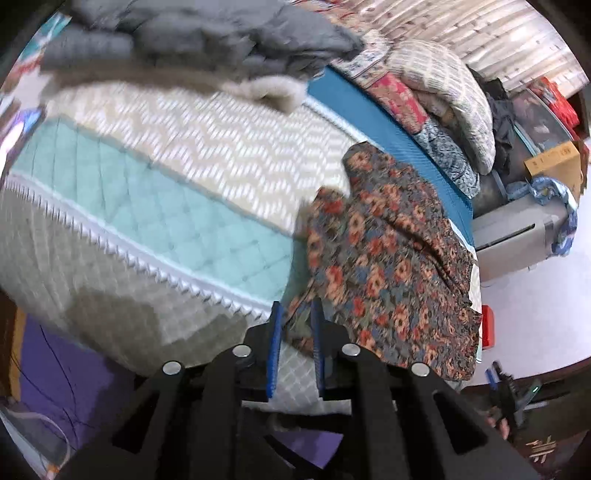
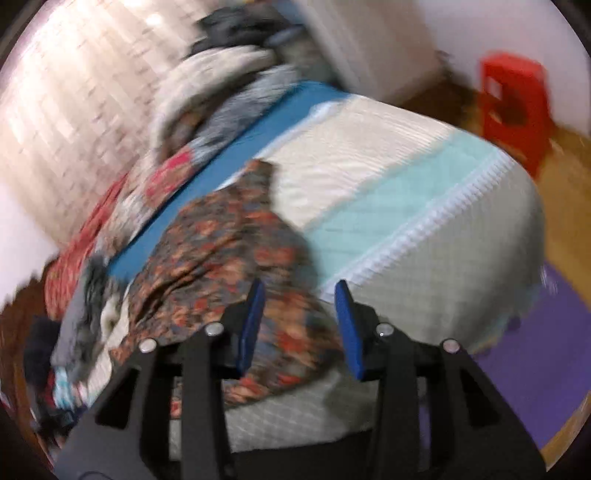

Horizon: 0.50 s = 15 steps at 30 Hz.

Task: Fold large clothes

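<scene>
A: While draped in a rumpled heap at the bed's (image 1: 155, 206) near corner, floral garment (image 1: 391, 258) partly overhanging the edge. Could slide off if tugged by one corner only.

B: And the claws?

A: Left gripper (image 1: 297, 325) narrowed, apparently pinching the garment's hem. Right gripper (image 2: 299, 314) spread wide, empty, hovering over the same cloth. Grey clothes pile (image 1: 207, 33) farther back.

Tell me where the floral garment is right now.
The floral garment lies crumpled at the bed's near edge beside the blue mat, one corner between the left claw's fingers.
</scene>
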### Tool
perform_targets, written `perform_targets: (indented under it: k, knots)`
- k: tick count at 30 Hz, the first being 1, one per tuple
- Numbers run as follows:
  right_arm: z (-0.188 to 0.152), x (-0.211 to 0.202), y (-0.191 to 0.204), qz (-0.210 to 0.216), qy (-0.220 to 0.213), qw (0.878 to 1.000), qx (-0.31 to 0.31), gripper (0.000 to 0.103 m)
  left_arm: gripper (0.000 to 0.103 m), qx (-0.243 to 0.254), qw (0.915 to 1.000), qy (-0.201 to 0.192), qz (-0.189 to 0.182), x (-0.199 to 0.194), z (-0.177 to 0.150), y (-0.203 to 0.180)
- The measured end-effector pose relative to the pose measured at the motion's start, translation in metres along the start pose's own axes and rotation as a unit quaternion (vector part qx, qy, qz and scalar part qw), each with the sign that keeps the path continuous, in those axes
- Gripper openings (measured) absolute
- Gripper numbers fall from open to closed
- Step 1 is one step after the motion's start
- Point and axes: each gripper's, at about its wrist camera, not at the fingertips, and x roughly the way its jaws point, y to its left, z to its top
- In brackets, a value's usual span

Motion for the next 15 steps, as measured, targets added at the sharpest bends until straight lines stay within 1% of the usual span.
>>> perform_targets:
  k: [1, 2, 4, 5, 6, 7, 9, 10, 11, 12, 13, 14, 15]
  knots:
    - [0.005, 0.009, 0.015, 0.006, 0.006, 1.000, -0.023, 0.037, 0.008, 0.012, 0.9999, 0.001, 0.001, 0.004, 0.003, -0.009]
    - [0.012, 0.026, 0.038, 0.021, 0.024, 0.998, -0.059, 0.037, 0.008, 0.033, 0.9994, 0.006, 0.002, 0.013, 0.008, -0.026]
    - [0.018, 0.061, 0.071, 0.041, 0.062, 0.992, -0.102, 0.037, 0.008, 0.071, 0.9974, 0.014, -0.002, 0.038, 0.014, -0.056]
    - [0.019, 0.086, 0.089, 0.046, 0.089, 0.987, -0.127, 0.037, 0.008, 0.108, 0.9940, 0.015, 0.007, 0.053, 0.015, -0.076]
    - [0.017, 0.105, 0.097, 0.043, 0.109, 0.982, -0.145, 0.037, 0.008, 0.134, 0.9907, 0.015, 0.016, 0.062, 0.012, -0.084]
    - [0.018, 0.126, 0.101, 0.039, 0.141, 0.976, -0.164, 0.037, 0.008, 0.162, 0.9863, 0.017, 0.029, 0.083, 0.013, -0.102]
    - [0.019, 0.170, 0.102, 0.002, 0.190, 0.964, -0.188, 0.037, 0.008, 0.189, 0.9804, 0.029, 0.048, 0.115, 0.015, -0.118]
    - [0.020, 0.181, 0.099, -0.011, 0.201, 0.959, -0.198, 0.036, 0.008, 0.201, 0.9764, 0.037, 0.070, 0.135, 0.016, -0.124]
    - [0.024, 0.194, 0.095, -0.008, 0.212, 0.956, -0.205, 0.035, 0.008, 0.210, 0.9721, 0.044, 0.094, 0.153, 0.015, -0.126]
    - [0.028, 0.197, 0.092, -0.001, 0.209, 0.956, -0.204, 0.034, 0.008, 0.218, 0.9665, 0.057, 0.123, 0.172, 0.016, -0.124]
    - [0.032, 0.200, 0.092, -0.001, 0.207, 0.958, -0.200, 0.033, 0.008, 0.222, 0.9645, 0.065, 0.126, 0.181, 0.015, -0.121]
    - [0.037, 0.203, 0.090, 0.000, 0.213, 0.958, -0.190, 0.032, 0.008, 0.230, 0.9643, 0.044, 0.123, 0.180, 0.015, -0.122]
    - [0.040, 0.205, 0.090, -0.001, 0.214, 0.959, -0.184, 0.032, 0.008, 0.240, 0.9616, 0.037, 0.127, 0.178, 0.014, -0.125]
